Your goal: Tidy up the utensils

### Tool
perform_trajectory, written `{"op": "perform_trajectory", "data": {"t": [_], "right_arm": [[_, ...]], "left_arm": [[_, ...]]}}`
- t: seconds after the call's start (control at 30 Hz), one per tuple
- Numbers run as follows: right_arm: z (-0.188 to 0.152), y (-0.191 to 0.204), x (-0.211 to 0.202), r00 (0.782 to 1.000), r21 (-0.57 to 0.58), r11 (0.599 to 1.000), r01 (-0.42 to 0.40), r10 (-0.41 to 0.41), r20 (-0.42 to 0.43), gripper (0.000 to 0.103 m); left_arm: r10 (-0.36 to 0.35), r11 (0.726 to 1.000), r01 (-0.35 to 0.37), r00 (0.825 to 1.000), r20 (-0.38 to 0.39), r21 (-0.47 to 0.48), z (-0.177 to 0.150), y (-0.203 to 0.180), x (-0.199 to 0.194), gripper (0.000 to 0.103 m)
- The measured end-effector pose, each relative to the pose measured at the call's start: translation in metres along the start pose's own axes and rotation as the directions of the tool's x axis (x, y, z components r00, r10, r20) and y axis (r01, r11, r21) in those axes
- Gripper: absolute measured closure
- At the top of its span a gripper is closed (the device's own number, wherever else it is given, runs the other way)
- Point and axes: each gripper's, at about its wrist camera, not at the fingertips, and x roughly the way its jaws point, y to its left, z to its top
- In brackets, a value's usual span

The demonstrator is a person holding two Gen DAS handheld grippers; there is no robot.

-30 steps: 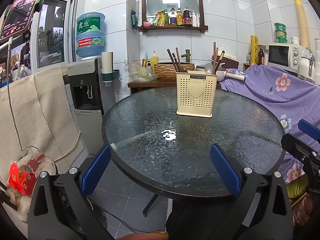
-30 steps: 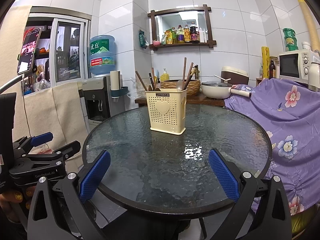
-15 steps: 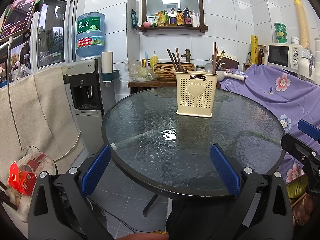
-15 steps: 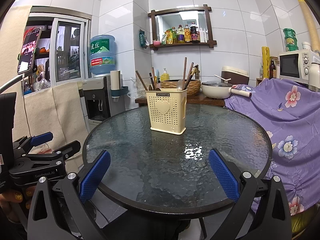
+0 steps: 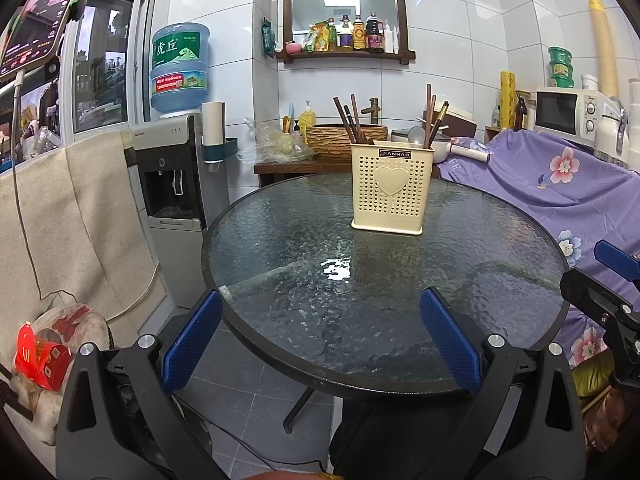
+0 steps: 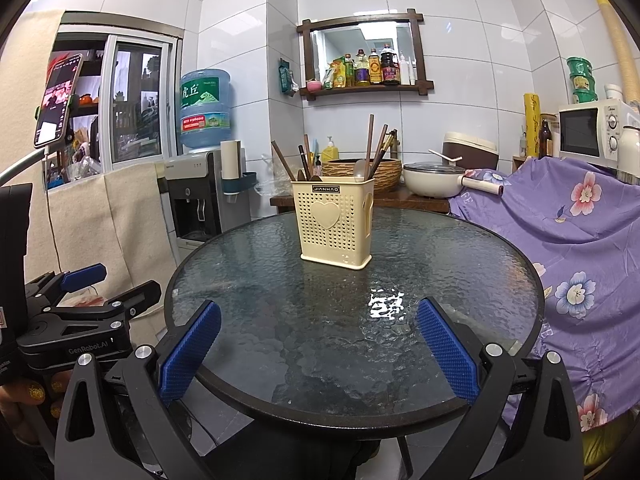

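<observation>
Your left tongs (image 5: 320, 340) and your right tongs (image 6: 318, 344) are both spread wide with nothing in them, held at the near edge of the round dark glass worktop (image 5: 500, 256). The cream plastic utensil holder with holes and a heart (image 5: 391, 189) stands past the middle of the worktop, toward its far edge. Its black label reads "JIANHAO". Brown wooden chopsticks (image 5: 346, 120) and a spoon (image 6: 359, 170) stick up out of it. Beyond the far edge you can see a blue water bottle with Chinese writing (image 5: 180, 70) on a grey dispenser (image 5: 172, 184). A purple flowered cloth (image 6: 560, 224) lies by the right edge. "GenRobot.AI" is written on your left tongs in the right wrist view.
</observation>
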Motion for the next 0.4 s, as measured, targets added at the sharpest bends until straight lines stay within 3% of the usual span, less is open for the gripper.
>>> {"op": "perform_trajectory", "data": {"t": [0.4], "right_arm": [[0.0006, 0.0000, 0.0002, 1.000, 0.000, 1.000, -0.001, 0.001, -0.001, 0.006]], "left_arm": [[0.001, 1.000, -0.001, 1.000, 0.004, -0.022, 0.0003, 0.0029, 0.0009, 0.006]]}}
